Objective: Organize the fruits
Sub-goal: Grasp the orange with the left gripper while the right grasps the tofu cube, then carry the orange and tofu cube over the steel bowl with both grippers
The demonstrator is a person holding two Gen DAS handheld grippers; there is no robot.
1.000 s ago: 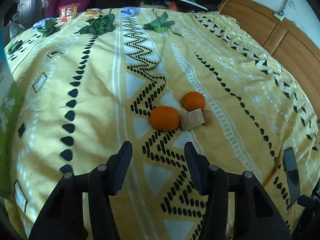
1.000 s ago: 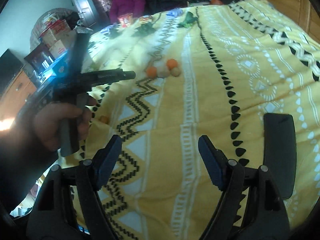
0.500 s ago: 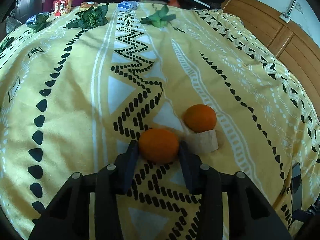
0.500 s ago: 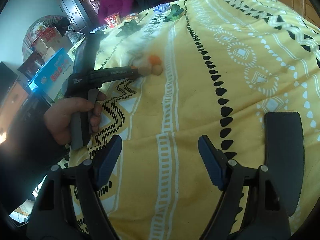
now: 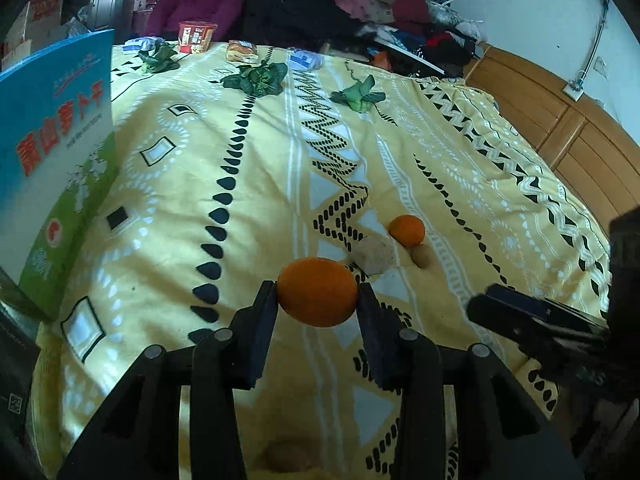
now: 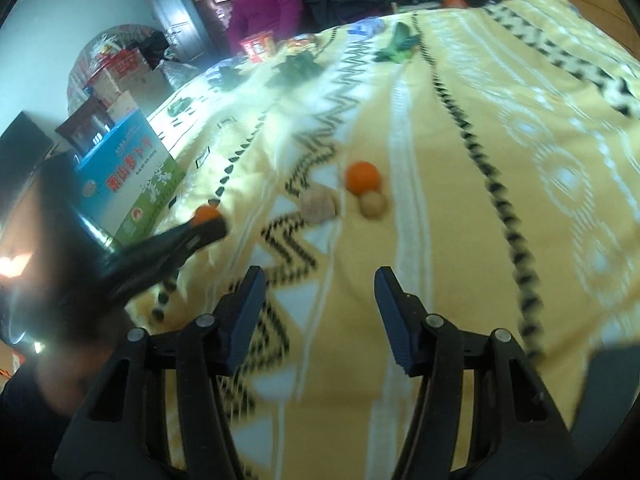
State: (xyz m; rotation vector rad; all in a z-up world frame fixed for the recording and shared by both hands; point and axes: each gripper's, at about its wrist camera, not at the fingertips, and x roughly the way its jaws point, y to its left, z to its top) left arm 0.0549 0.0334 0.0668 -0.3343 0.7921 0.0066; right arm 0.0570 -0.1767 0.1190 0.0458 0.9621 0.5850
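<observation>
We are in a lived-in home bedroom. A wide bed (image 5: 248, 184) fills most of what we see, covered in a yellow bedspread with black and white zigzag patterns. A wooden headboard (image 5: 560, 128) runs along the right, with a wall socket (image 5: 575, 87) on the pale wall above it. Heaped clothes (image 5: 352, 4) pile at the far end, beside a seated person in a purple jacket (image 5: 200, 4). Stacked cardboard boxes (image 6: 116, 76) and a dark wooden door (image 6: 176, 12) stand behind.
</observation>
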